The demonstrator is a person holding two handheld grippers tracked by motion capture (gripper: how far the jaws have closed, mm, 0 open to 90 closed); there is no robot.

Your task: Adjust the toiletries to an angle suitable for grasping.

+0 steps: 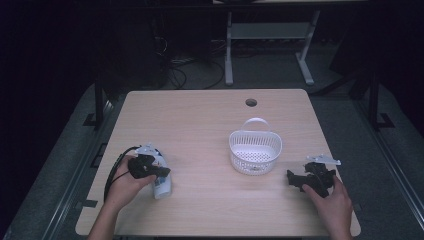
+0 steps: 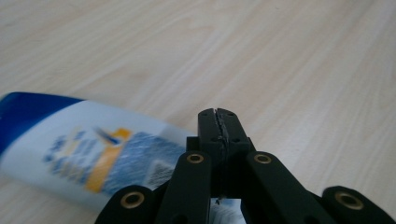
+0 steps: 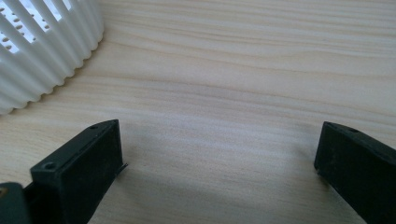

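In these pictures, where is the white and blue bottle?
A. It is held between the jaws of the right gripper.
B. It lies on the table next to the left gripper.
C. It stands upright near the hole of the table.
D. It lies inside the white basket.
B: the bottle lies on its side on the table beside the left gripper, whose jaws are closed on nothing; the basket holds no bottle, and the right gripper is open.

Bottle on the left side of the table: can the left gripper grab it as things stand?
Probably not yet. The left gripper hovers right by the bottle, nothing between them, but its jaws are shut; they would need to open first.
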